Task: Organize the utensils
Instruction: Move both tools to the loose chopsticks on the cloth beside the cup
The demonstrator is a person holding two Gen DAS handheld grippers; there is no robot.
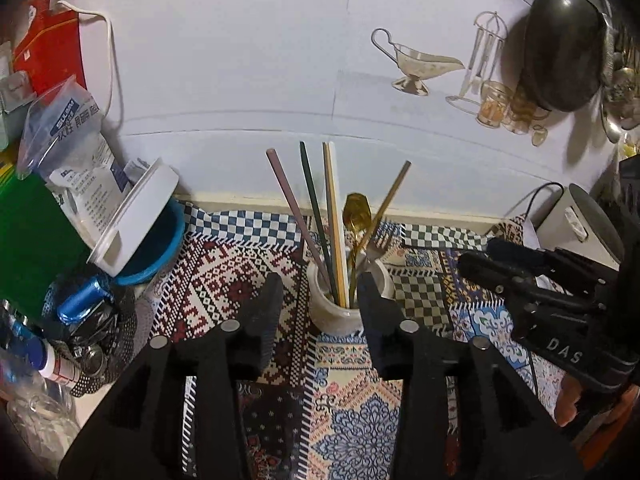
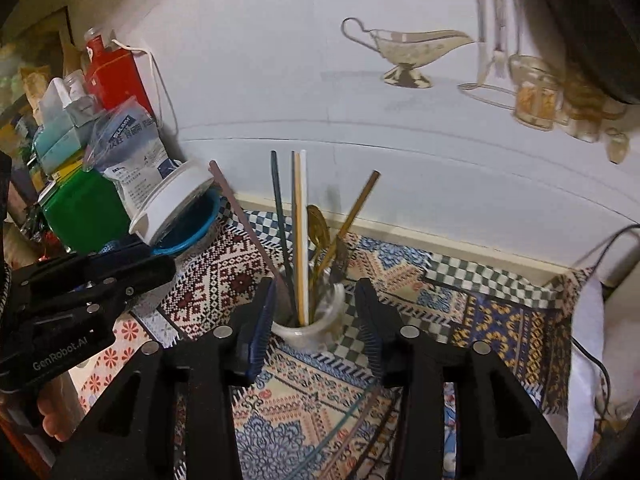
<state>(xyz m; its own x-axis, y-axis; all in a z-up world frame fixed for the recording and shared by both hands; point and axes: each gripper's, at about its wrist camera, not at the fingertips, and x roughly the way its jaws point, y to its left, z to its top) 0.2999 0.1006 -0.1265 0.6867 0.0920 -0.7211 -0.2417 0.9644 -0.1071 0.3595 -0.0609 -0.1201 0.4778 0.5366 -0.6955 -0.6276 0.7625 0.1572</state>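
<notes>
On a patterned tablecloth [image 1: 224, 292] against a pale wall, a white holder [image 1: 340, 312] stands upright with chopsticks [image 1: 320, 216], a gold spoon [image 1: 356, 210] and a fork [image 1: 378, 246] inside, while the left gripper [image 1: 320, 292] and right gripper [image 2: 316, 300] hover before it, jaws partly open and empty.

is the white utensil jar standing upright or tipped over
Upright. The white jar stands on its base on the patterned cloth, mouth up, with chopsticks, a gold spoon and a fork sticking out.
</notes>
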